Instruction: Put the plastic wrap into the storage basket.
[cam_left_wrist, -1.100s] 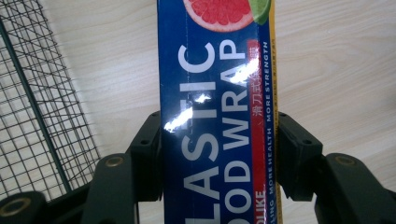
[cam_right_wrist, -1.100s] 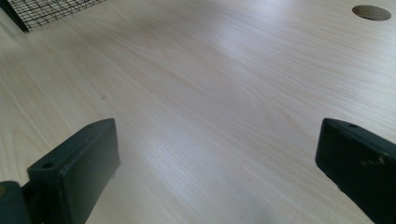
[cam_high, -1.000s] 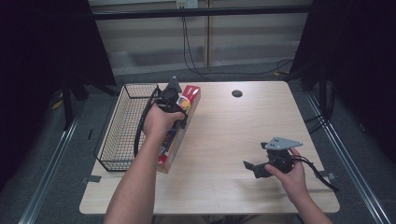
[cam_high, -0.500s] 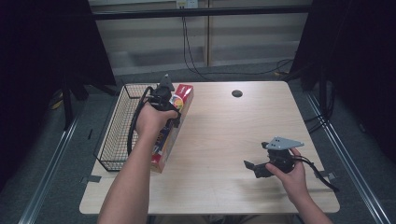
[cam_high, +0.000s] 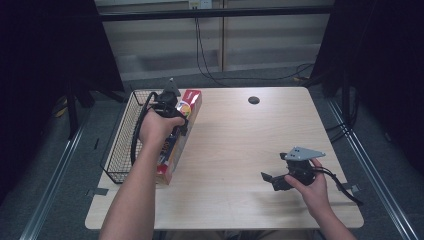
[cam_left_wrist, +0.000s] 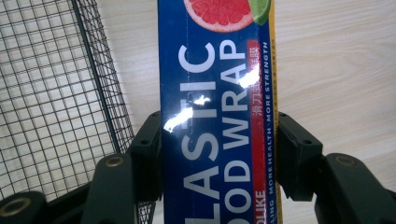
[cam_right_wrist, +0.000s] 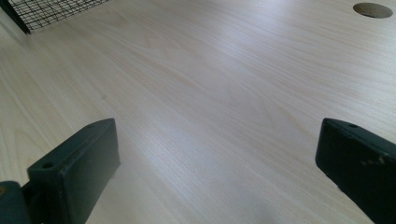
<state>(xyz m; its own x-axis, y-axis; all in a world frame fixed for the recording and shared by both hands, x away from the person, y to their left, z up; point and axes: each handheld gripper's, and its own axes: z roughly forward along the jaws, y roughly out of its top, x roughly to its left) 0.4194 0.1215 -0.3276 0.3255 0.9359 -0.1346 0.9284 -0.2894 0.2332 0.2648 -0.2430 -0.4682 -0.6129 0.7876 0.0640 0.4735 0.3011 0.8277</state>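
While clamped by left hand-held gripper (cam_left_wrist: 218, 140), blue box (cam_left_wrist: 217, 107), "PLASTIC FOOD WRAP", "MORE STRENGTH"

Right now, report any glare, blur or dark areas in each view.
Left gripper view: white glare streaks on the plastic wrap box, lettering still readable. Right gripper view: soft sheen across the table, near jaws slightly blurred. High view: table evenly lit, surroundings almost black, wire basket dim but distinct.

Plastic wrap box (cam_left_wrist: 217, 116): glossy printed card w/ glare streaks, clamped btwn matt black plastic jaws of left gripper (cam_left_wrist: 218, 154). Basket (cam_left_wrist: 51, 93) beside it: thin black wire mesh. Table (cam_right_wrist: 210, 93) under right gripper (cam_right_wrist: 217, 172): pale wood-grain, smooth, satin.
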